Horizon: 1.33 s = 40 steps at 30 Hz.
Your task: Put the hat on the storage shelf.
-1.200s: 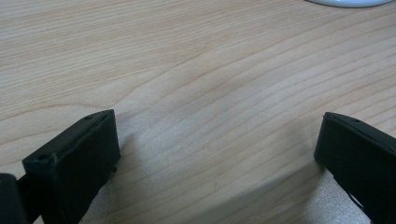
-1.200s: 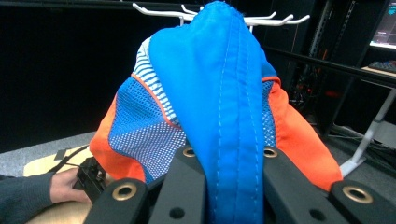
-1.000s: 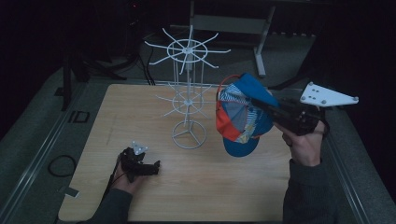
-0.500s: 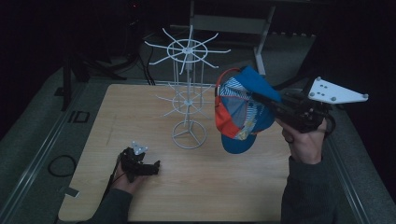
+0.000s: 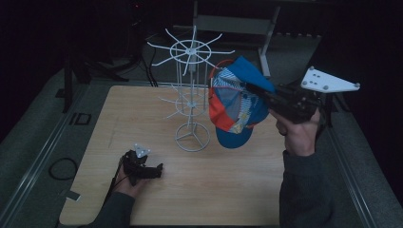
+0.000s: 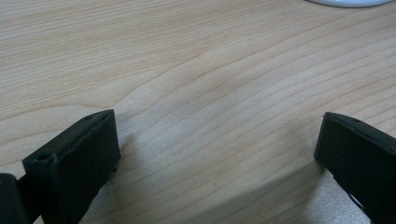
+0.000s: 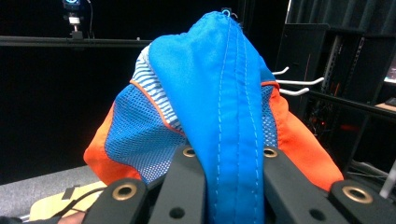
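Note:
A blue, orange and striped cap point(image 5: 236, 102) hangs in the air just right of the white wire rack point(image 5: 191, 90). My right gripper point(image 5: 256, 91) is shut on the cap's blue fabric point(image 7: 224, 116), its jaws pinching a fold from both sides. White hook tips point(image 7: 299, 84) of the rack peek out behind the cap. My left gripper point(image 5: 154, 171) rests low on the wooden table point(image 5: 142, 118) at the front left, open, with bare wood point(image 6: 219, 140) between its fingers point(image 6: 79, 154).
The rack's round base point(image 5: 192, 137) stands on the table's middle, and its edge point(image 6: 350, 2) lies ahead of the left gripper. A grey frame point(image 5: 233, 23) stands behind the table. Dark floor and cables point(image 5: 62, 168) surround it.
My right gripper has lifted the cap higher and carried it slightly toward the rack's upper ring. The left gripper has stayed still on the table.

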Motion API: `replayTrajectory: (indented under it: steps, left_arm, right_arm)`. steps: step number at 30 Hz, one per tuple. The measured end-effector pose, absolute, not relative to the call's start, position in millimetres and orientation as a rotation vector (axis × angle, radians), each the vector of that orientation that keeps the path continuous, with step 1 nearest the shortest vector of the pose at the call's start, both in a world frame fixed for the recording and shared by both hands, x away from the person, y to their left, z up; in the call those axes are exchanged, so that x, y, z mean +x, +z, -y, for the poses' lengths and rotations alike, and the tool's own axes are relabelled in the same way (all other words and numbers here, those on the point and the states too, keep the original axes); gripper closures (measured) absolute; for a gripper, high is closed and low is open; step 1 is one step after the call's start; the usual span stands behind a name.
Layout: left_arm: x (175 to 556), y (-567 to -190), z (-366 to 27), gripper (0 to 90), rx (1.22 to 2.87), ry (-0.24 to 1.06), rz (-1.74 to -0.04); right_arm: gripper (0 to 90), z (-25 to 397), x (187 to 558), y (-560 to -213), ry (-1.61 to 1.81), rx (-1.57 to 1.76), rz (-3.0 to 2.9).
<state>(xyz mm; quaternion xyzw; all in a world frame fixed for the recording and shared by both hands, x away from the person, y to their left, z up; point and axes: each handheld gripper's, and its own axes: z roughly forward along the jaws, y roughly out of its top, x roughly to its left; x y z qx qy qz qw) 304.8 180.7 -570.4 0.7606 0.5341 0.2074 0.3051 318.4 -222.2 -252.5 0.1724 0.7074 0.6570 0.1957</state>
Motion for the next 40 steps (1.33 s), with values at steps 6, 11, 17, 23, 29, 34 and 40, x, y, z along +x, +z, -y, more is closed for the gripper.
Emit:
replayTrajectory:
  steps: [6, 11, 17, 23, 29, 34, 40]
  left_arm:
    - [305, -570, -181, 0.1, 2.013, 0.551, -1.415]
    - [305, -570, -181, 0.1, 2.02, 0.549, -1.415]
    - [305, -570, -181, 0.1, 2.017, 0.549, -1.415]
    - [305, -570, -181, 0.1, 2.022, 0.548, -1.413]
    - [305, -570, -181, 0.1, 2.022, 0.548, -1.413]
    - [305, -570, -181, 0.1, 2.022, 0.548, -1.413]
    - [305, -570, -181, 0.1, 2.02, 0.549, -1.414]
  right_arm:
    - [87.6, 203, 339, -263, 1.747, 0.553, -2.086]
    - [85.8, 182, 350, -280, 1.596, 0.583, -2.202]
    - [69.3, 175, 352, -291, 1.523, 0.594, -2.276]
    - [34.4, 171, 346, -295, 1.381, 0.612, -2.276]
    - [26.4, 175, 344, -300, 1.381, 0.686, -2.232]
    - [25.1, 181, 343, -304, 1.394, 0.717, -2.216]
    - [25.3, 193, 339, -308, 1.427, 0.739, -2.175]
